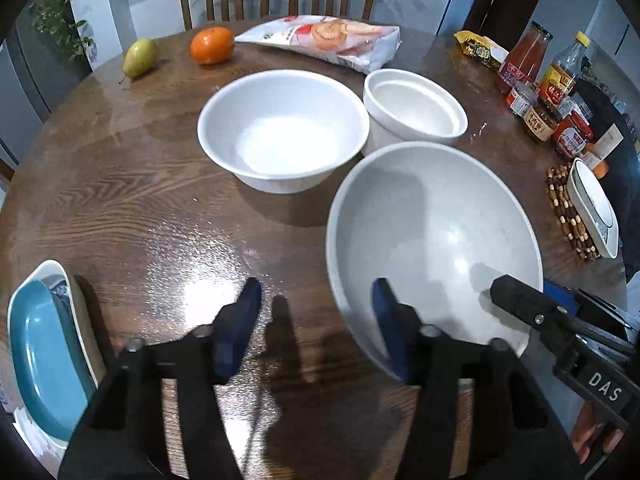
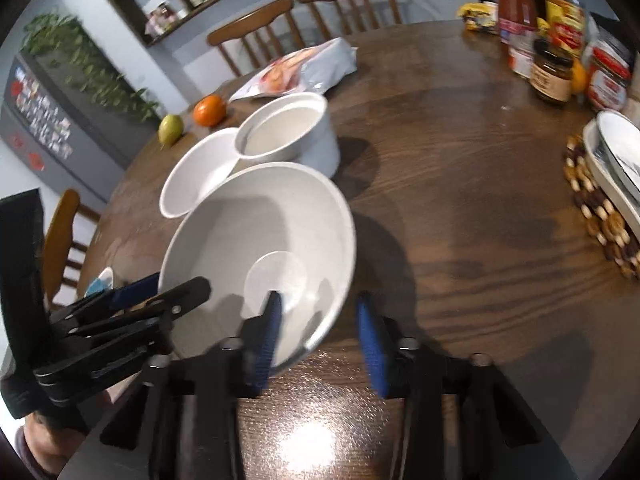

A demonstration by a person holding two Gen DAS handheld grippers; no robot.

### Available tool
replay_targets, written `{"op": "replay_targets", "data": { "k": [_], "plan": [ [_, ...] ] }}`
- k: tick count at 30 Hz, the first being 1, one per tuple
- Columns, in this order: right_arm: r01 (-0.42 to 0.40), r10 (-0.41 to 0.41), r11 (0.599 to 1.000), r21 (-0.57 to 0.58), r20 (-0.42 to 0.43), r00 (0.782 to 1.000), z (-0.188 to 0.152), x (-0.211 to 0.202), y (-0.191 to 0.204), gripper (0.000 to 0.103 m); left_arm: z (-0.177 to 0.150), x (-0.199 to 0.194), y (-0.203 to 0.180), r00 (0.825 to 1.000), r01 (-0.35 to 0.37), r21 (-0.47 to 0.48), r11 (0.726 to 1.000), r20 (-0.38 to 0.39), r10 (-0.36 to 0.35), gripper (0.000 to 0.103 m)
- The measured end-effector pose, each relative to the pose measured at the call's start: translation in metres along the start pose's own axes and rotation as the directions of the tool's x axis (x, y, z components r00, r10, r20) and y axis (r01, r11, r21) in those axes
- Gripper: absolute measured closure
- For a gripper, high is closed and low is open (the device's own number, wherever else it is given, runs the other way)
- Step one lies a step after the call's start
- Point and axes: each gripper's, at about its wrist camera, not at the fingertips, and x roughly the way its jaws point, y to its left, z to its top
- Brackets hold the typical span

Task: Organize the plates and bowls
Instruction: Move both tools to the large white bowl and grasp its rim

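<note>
the big white bowl (image 2: 256, 256) is being straddled at its near rim by the right gripper (image 2: 320, 340), jaws apart, nothing clamped yet. left gripper (image 1: 316, 320) is held apart too. next it probably gets pinched and nested into the wide bowl (image 1: 282, 130).

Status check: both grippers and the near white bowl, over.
Left gripper open, empty, beside the near bowl. Right gripper open, straddling that bowl's near rim, not clamped. Wide bowl and straight-sided bowl sit just behind.
</note>
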Motion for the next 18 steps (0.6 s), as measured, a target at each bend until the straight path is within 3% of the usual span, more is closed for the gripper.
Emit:
{"op": "replay_targets", "data": {
  "k": [3, 5, 8, 18],
  "plan": [
    [-0.015, 0.015, 0.999, -0.035, -0.010, 1.000, 0.000, 0.003, 0.004, 0.085, 0.000, 0.003, -0.001, 1.000, 0.007, -0.007, 1.000, -0.004, -0.007, 0.081],
    [-0.011, 0.011, 0.998, -0.060, -0.009, 1.000, 0.000, 0.003, 0.008, 0.088, -0.001, 0.002, -0.001, 1.000, 0.000, 0.002, 1.000, -0.001, 0.000, 0.084],
    [-0.008, 0.006, 0.997, -0.083, -0.021, 1.000, 0.000, 0.004, 0.015, 0.088, -0.004, -0.003, 0.003, 1.000, -0.026, 0.003, 1.000, 0.006, 0.026, 0.084],
    [-0.105, 0.092, 0.984, -0.145, -0.095, 0.991, -0.010, 0.014, 0.064, 0.088, -0.028, -0.039, 0.055, 0.994, -0.102, -0.050, 0.994, 0.027, 0.103, 0.085]
  ]
}}
